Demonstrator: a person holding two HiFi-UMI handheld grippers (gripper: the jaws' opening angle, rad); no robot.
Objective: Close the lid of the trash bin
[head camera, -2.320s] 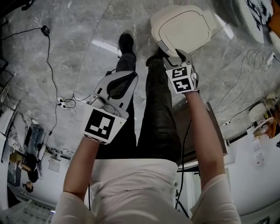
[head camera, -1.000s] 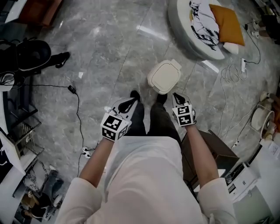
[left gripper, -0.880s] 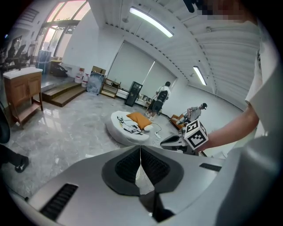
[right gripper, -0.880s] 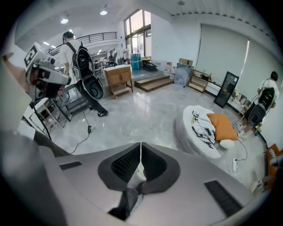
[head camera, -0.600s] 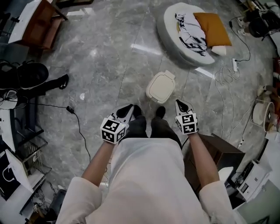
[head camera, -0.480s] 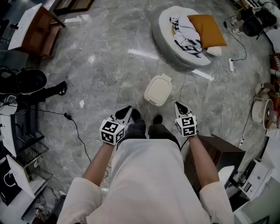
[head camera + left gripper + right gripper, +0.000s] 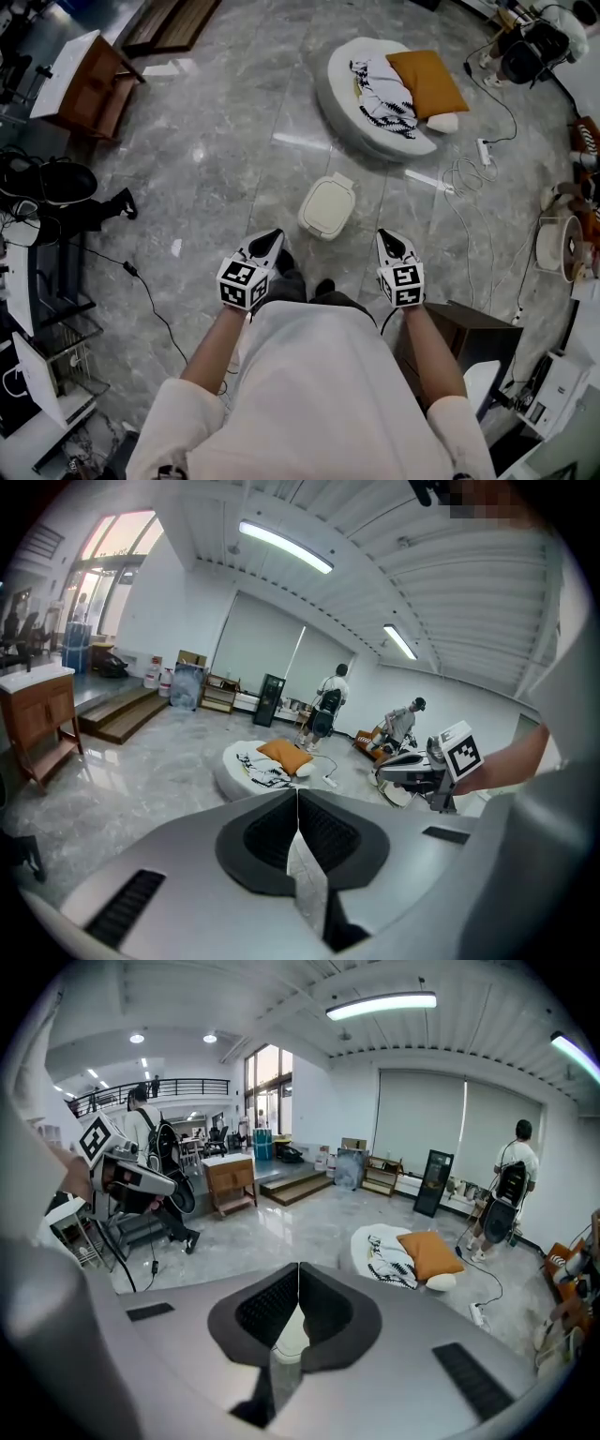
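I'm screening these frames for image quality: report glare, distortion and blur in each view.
Head view: sharp, evenly lit, fisheye-bent edges, pale light streaks on the glossy floor beyond the trash bin. Left gripper view: heavy barrel distortion, dark corners, windows blown out. Right gripper view: same distortion, ceiling lamp glaring.

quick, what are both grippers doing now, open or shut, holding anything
Left gripper: shut, holding nothing.
Right gripper: shut, holding nothing.

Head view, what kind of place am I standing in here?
Probably a big open workspace or studio: polished marble floor, loose cables and a power strip across it, a round floor cushion with an orange pillow.
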